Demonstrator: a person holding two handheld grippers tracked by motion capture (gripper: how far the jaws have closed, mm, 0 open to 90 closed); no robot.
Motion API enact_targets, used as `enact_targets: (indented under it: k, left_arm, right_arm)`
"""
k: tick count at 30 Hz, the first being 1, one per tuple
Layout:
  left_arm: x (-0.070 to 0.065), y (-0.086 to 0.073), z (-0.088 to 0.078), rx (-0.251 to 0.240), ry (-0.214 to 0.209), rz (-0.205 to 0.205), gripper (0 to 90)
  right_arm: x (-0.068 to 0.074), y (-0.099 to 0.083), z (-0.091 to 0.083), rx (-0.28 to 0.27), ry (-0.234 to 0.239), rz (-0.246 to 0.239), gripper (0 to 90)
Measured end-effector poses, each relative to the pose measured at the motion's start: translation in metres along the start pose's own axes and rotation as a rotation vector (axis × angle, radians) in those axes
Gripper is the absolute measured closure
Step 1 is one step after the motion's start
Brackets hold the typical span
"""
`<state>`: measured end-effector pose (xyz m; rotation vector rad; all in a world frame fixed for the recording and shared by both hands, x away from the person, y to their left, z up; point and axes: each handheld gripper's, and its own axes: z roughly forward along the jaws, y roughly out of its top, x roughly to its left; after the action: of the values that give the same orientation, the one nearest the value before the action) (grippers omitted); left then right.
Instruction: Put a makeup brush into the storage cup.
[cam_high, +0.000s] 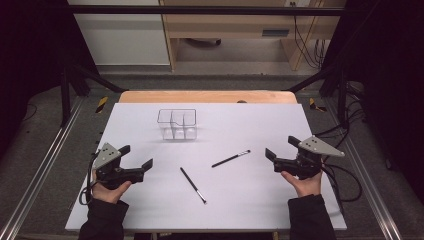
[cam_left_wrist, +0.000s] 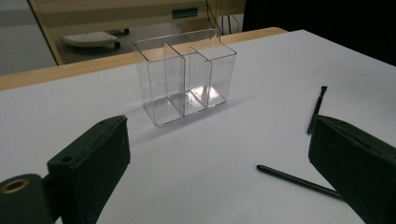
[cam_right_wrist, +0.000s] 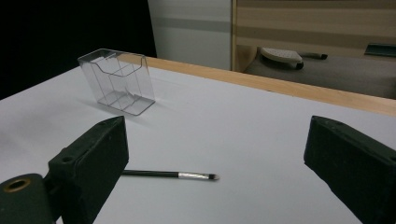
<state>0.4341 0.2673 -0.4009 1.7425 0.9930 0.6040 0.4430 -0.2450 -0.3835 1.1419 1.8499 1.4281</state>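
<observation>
High view: left tool (cam_high: 136, 156), right tool (cam_high: 280, 146) open; 2 brushes (cam_high: 193, 185) (cam_high: 230, 158) between.

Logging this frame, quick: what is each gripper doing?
Left gripper: open, holding nothing.
Right gripper: open, holding nothing.

Right claw (cam_right_wrist: 215, 154) hides the brush (cam_right_wrist: 187, 175) handle's end.
</observation>
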Motion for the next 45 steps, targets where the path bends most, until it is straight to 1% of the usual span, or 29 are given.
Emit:
enact_targets:
  k: [2,5,13,15,17,20,26,29,34,39,43,45]
  left_arm:
    - [0.0,-0.001,0.0,0.002,0.002,-0.006,5.0]
    - [-0.001,-0.002,0.001,0.009,0.002,-0.003,5.1]
    - [-0.009,-0.005,0.005,0.035,0.001,0.018,5.1]
    - [-0.012,-0.006,0.007,0.044,-0.002,0.018,5.0]
    - [-0.015,-0.007,0.009,0.054,-0.003,0.026,5.0]
    - [-0.018,-0.008,0.013,0.067,-0.004,0.034,4.9]
    - [-0.021,-0.011,0.016,0.083,-0.007,0.031,5.0]
    - [-0.021,-0.011,0.016,0.087,-0.007,0.036,5.0]
    - [-0.021,-0.012,0.016,0.091,-0.007,0.034,5.0]
    - [-0.02,-0.015,0.017,0.098,-0.009,0.031,5.3]
    - [-0.019,-0.015,0.016,0.101,-0.006,0.031,5.4]
    - [-0.019,-0.016,0.016,0.102,-0.006,0.031,5.5]
  right_arm:
    - [0.0,0.0,0.0,0.006,-0.004,-0.005,6.8]
    - [0.001,-0.001,0.0,0.016,-0.007,-0.005,7.0]
    - [0.003,-0.002,0.005,0.05,-0.012,-0.01,7.2]
    - [0.003,-0.002,0.004,0.051,-0.015,-0.01,7.4]
    - [0.004,-0.002,0.004,0.052,-0.014,-0.01,7.5]
    - [0.006,-0.002,0.004,0.056,-0.01,-0.008,7.7]
    - [0.012,-0.001,0.007,0.079,-0.005,-0.029,7.9]
    - [0.017,0.0,0.008,0.084,0.005,-0.028,8.3]
    - [0.028,0.001,0.014,0.111,0.019,-0.055,8.7]
    - [0.041,0.001,0.02,0.123,0.029,-0.064,9.8]
    - [0.051,0.003,0.023,0.13,0.045,-0.073,10.7]
    - [0.057,0.004,0.025,0.135,0.062,-0.07,11.0]
